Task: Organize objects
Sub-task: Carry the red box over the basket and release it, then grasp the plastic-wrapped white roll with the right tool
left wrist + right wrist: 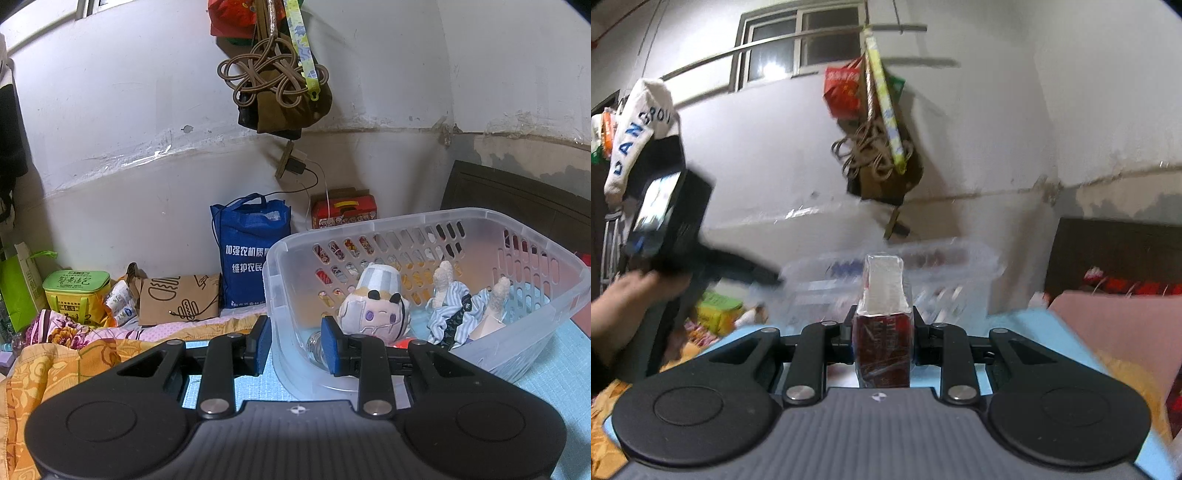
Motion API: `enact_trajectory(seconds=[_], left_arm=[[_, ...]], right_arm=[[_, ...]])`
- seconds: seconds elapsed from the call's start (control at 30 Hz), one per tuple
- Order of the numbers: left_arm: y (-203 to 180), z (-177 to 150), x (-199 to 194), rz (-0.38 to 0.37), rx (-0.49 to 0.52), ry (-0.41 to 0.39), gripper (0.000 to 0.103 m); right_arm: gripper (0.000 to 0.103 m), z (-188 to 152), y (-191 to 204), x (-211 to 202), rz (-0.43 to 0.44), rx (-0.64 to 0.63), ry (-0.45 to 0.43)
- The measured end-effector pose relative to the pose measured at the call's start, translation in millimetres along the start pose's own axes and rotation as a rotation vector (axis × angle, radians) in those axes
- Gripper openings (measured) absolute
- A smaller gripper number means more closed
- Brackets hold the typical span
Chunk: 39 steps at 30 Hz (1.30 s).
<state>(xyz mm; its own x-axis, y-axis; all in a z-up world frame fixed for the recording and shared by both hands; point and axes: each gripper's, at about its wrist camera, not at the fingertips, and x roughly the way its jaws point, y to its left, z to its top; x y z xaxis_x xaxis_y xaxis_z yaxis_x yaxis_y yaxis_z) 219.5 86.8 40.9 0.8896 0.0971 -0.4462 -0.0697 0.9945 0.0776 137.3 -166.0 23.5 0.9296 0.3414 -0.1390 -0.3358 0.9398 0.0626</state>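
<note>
A clear plastic basket (458, 221) stands tilted on the light blue mat; it also shows blurred in the right wrist view (953, 266). Inside lie a white plush toy (373, 306), a striped cloth doll (458, 306) and a clear bulb-like object (316, 343). My left gripper (295, 341) is shut on the basket's near-left wall, one pad (260, 341) outside and one inside. My right gripper (882, 332) is shut on a dark red and white wrapped box (882, 328), held upright in front of the basket. The left gripper and the hand holding it show at the left of that view (665, 229).
A blue tote bag (247, 251), a brown paper bag (177, 299), a green box (75, 291) and a red box (343, 212) line the wall. Bags and cords (273, 74) hang above. A dark headboard (524, 199) stands at the right. Floral bedding (74, 343) lies at the left.
</note>
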Motion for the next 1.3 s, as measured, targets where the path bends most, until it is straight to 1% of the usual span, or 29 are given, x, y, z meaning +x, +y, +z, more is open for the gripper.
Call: enact_trajectory(seconds=[0.1, 0.2, 0.27, 0.33, 0.4, 0.47, 0.57, 0.6, 0.67, 0.7, 0.73, 0.77, 0.8, 0.83, 0.87, 0.9, 0.93, 1.0, 1.07, 1.2, 1.27, 1.3], left_arm=[[0, 0, 0, -0.001, 0.0, 0.0, 0.034], [0, 0, 0, -0.001, -0.001, 0.002, 0.034], [0, -1, 0, -0.001, -0.002, 0.002, 0.034], [0, 0, 0, -0.001, -0.002, 0.003, 0.034], [-1, -1, 0, -0.001, -0.002, 0.003, 0.034], [-1, -2, 0, -0.001, 0.0, 0.003, 0.034], [0, -2, 0, -0.001, 0.0, 0.004, 0.034], [0, -2, 0, -0.001, 0.001, 0.003, 0.034], [0, -1, 0, -0.001, 0.001, 0.002, 0.034], [1, -1, 1, -0.002, 0.001, 0.002, 0.034], [1, -2, 1, -0.003, 0.0, 0.002, 0.034], [1, -2, 1, -0.002, -0.001, 0.002, 0.034], [1, -2, 1, -0.001, -0.002, 0.002, 0.034], [1, -3, 1, -0.001, -0.002, 0.002, 0.034], [1, -3, 1, -0.002, -0.002, 0.002, 0.034], [1, -2, 1, -0.002, -0.001, 0.002, 0.034], [1, -2, 1, -0.003, -0.001, 0.002, 0.034], [1, -1, 2, -0.003, -0.002, 0.003, 0.034], [1, -1, 2, -0.005, -0.001, 0.003, 0.035], [1, -1, 2, -0.005, -0.001, 0.003, 0.035], [1, -1, 2, -0.005, -0.001, 0.003, 0.035], [1, -1, 2, -0.005, -0.002, 0.003, 0.035]], right_arm=[[0.028, 24, -13, 12, 0.03, 0.003, 0.001], [0.028, 51, -29, 33, 0.069, 0.045, 0.038], [0.028, 66, -37, 47, 0.076, 0.061, 0.064], [0.028, 79, -41, 60, 0.089, 0.061, 0.096], [0.028, 89, -39, 80, 0.087, 0.027, 0.127], [0.028, 91, -36, 102, 0.076, 0.003, 0.176], [0.028, 85, -30, 134, 0.084, -0.001, 0.255], [0.028, 82, -29, 140, 0.073, -0.014, 0.265], [0.028, 79, -28, 146, 0.041, -0.037, 0.256], [0.029, 78, -30, 148, 0.039, -0.036, 0.257], [0.038, 78, -32, 150, 0.056, -0.031, 0.259], [0.053, 77, -33, 153, 0.065, -0.038, 0.265], [0.087, 77, -34, 155, 0.044, -0.055, 0.275], [0.103, 76, -34, 154, -0.001, -0.072, 0.254], [0.103, 76, -36, 148, -0.05, -0.088, 0.208], [0.103, 76, -38, 143, -0.081, -0.093, 0.179], [0.103, 76, -42, 138, -0.089, -0.081, 0.167], [0.103, 75, -52, 129, -0.062, -0.014, 0.151], [0.103, 71, -55, 112, -0.052, 0.023, 0.132], [0.103, 50, -55, 63, -0.013, 0.073, 0.072], [0.103, 35, -54, 46, -0.013, 0.096, 0.064], [0.103, 28, -52, 45, -0.028, 0.113, 0.077]])
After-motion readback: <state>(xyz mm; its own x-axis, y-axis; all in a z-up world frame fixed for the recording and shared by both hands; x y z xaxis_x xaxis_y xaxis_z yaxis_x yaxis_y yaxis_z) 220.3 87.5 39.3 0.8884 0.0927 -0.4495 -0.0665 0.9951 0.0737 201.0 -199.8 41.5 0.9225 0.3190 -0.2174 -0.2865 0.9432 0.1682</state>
